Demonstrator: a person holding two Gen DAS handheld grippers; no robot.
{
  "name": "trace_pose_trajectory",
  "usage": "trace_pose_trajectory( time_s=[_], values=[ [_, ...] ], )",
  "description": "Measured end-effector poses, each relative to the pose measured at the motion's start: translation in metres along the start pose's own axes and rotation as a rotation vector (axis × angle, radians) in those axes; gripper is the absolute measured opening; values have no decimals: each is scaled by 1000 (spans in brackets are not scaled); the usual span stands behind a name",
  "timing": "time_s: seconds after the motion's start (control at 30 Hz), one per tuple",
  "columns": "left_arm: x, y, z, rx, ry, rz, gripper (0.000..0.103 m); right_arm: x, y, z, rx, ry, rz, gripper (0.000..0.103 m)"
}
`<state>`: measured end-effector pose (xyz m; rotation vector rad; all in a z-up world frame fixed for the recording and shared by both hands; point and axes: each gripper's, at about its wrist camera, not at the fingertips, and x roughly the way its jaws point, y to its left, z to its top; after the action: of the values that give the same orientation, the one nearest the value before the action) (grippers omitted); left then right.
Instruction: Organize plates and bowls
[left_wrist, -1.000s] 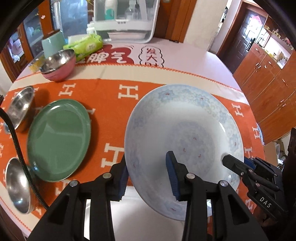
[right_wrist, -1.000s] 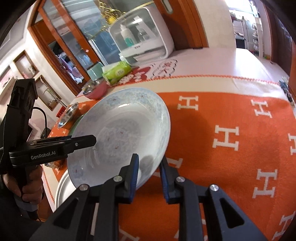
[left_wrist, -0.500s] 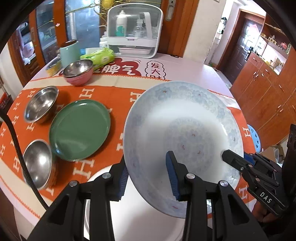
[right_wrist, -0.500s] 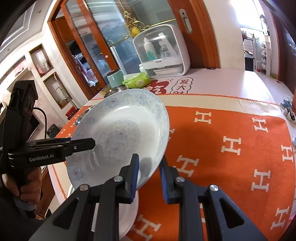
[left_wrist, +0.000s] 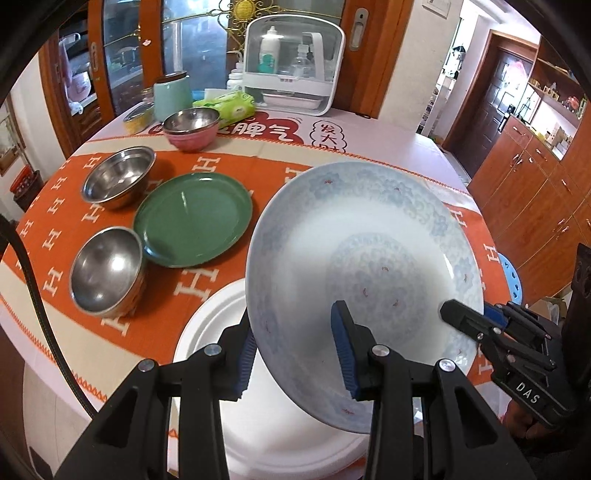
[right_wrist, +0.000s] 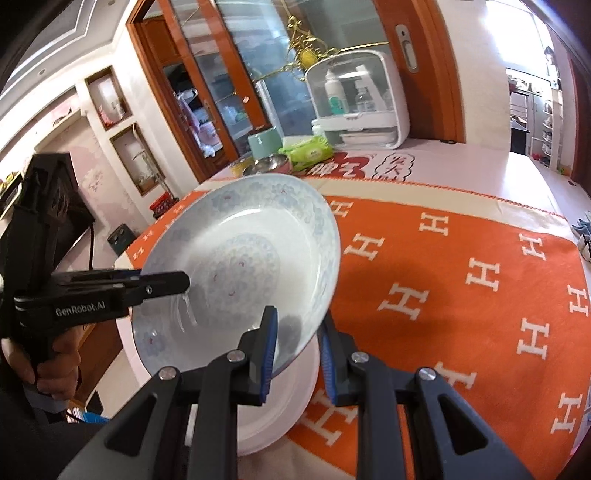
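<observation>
Tabletop (left_wrist: 373, 147) under orange cloth (right_wrist: 461, 280), near edge cut off. Big blue-patterned plate (left_wrist: 369, 251) up in air, tilted, over white plate (left_wrist: 207, 325), hiding most of it. Left gripper (left_wrist: 295, 354) pinches plate's near rim; right gripper (right_wrist: 297, 354) pinches other side, each partly closed. Green plate (left_wrist: 192, 218) and steel bowls (left_wrist: 118, 177) sit left. Far things blurry.

I read "GenRobot.AI" on the left claw (right_wrist: 164, 284), "DAS" on the right claw (left_wrist: 463, 321), and white "H" letters on the orange cloth (right_wrist: 461, 266) beyond.
</observation>
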<state>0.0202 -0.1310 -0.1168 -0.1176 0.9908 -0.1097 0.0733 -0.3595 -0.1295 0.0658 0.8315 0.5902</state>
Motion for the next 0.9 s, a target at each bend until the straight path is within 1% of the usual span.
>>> trace_pose_trajectory(
  time_s=[0.1,0.27,0.4,0.73,0.9],
  values=[
    [-3,5,-8,-13,2,7,37,6,5,-5,-20,33,12,22],
    [0,15,-17,-38,33,20,37,14,12,-8,-45,72,28,22],
    [3,21,-24,-53,61,27,37,23,16,-15,-57,124,36,22],
    [26,38,-45,-109,168,42,37,49,27,-31,-88,256,34,22],
    [40,47,-52,-135,237,50,37,59,30,-37,-97,302,32,22]
  ],
)
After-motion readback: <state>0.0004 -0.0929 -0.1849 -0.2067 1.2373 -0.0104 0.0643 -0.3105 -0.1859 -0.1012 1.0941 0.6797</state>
